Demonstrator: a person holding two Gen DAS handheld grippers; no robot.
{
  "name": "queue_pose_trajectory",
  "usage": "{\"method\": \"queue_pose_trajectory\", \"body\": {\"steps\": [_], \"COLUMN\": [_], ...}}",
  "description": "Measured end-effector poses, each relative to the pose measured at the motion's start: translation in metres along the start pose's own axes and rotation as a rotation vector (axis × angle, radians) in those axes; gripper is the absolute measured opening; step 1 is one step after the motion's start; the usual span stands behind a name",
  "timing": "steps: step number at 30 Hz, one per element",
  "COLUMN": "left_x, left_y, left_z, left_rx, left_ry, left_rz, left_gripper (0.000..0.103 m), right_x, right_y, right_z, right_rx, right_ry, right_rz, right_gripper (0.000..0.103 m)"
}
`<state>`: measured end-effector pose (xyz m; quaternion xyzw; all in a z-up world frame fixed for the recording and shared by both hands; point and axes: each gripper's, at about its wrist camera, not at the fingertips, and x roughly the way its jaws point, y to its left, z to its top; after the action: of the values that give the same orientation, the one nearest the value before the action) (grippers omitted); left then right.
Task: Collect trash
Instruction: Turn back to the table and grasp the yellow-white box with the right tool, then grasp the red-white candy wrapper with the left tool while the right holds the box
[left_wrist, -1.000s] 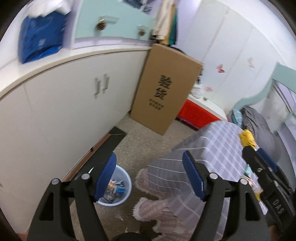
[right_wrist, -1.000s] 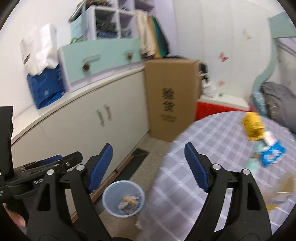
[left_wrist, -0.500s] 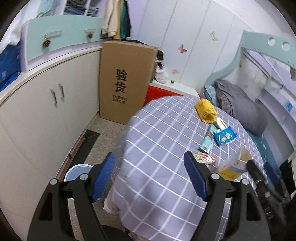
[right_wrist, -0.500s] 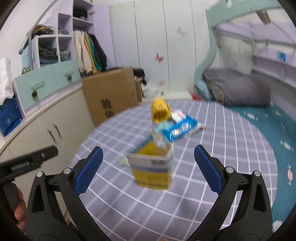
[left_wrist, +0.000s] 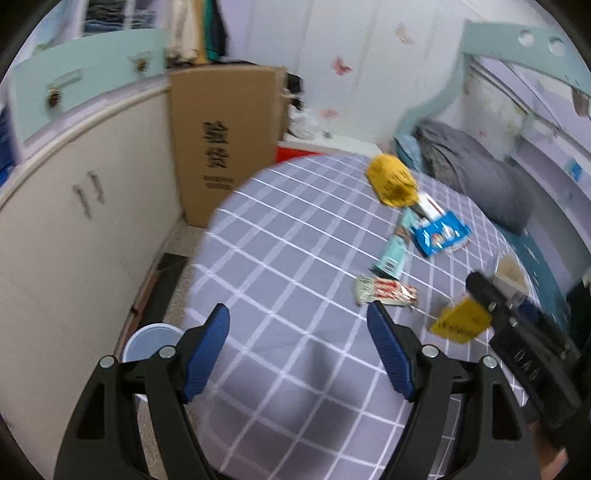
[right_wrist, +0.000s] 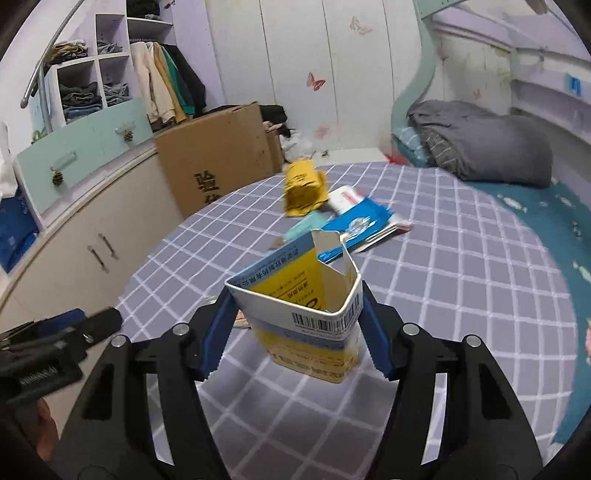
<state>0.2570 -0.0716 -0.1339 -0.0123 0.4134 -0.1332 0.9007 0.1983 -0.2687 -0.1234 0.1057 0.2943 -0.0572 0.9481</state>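
Note:
An open yellow, white and blue carton (right_wrist: 306, 332) stands on the round checked table (right_wrist: 461, 295). My right gripper (right_wrist: 295, 314) is closing around it, and both blue pads (right_wrist: 218, 332) touch its sides, which look squeezed. The left wrist view shows that carton (left_wrist: 461, 321) at the right, by the right gripper's tip. My left gripper (left_wrist: 297, 314) hangs open over the table's near edge with nothing between its fingers. Further back lie a crumpled yellow bag (left_wrist: 393, 181), a blue wrapper (left_wrist: 439, 232), a teal wrapper (left_wrist: 395, 251) and a red-and-white wrapper (left_wrist: 386, 291).
A pale blue bin (left_wrist: 147, 339) stands on the floor left of the table, partly behind my left finger. A tall cardboard box (left_wrist: 225, 140) leans by the white cabinets (left_wrist: 74, 221). A bed with a grey blanket (left_wrist: 480, 177) lies behind the table.
Both views swung from the floor and bin to the tabletop. The right jaws spread wide around the carton, then narrowed onto it. The left jaws kept their width.

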Motion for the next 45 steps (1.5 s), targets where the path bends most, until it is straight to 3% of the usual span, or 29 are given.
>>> {"method": "queue_pose_trajectory", "body": {"steps": [9, 15, 18, 21, 26, 31, 35, 45], "left_x": [0.052, 0.069, 0.077, 0.085, 0.084, 0.078, 0.07, 0.04], "left_y": [-0.068, -0.084, -0.088, -0.088, -0.088, -0.084, -0.079, -0.036], "left_z": [0.002, 0.008, 0.009, 0.008, 0.008, 0.004, -0.002, 0.004], "left_rx": [0.271, 0.344, 0.384, 0.369, 0.358, 0.351, 0.361, 0.237], "left_ry": [0.042, 0.056, 0.065, 0.081, 0.083, 0.076, 0.065, 0.011], "left_rz": [-0.018, -0.056, -0.037, -0.065, -0.082, -0.078, -0.068, -0.069], "left_gripper": [0.075, 0.077, 0.077, 0.076, 0.063, 0.055, 0.054, 0.053], "right_x": [0.003, 0.008, 0.011, 0.014, 0.015, 0.013, 0.01, -0.002], "right_y": [-0.032, -0.043, -0.046, -0.047, -0.048, -0.045, -0.037, -0.005], "right_z": [0.012, 0.018, 0.021, 0.019, 0.019, 0.019, 0.017, 0.017], "right_rx": [0.003, 0.018, 0.025, 0.03, 0.031, 0.024, 0.014, -0.028], "right_ry": [-0.013, -0.005, 0.002, 0.01, 0.012, 0.019, 0.026, 0.023], "right_rz": [-0.015, 0.009, 0.017, 0.029, 0.034, 0.04, 0.046, 0.082], "right_gripper": [0.062, 0.063, 0.063, 0.063, 0.063, 0.063, 0.063, 0.063]}}
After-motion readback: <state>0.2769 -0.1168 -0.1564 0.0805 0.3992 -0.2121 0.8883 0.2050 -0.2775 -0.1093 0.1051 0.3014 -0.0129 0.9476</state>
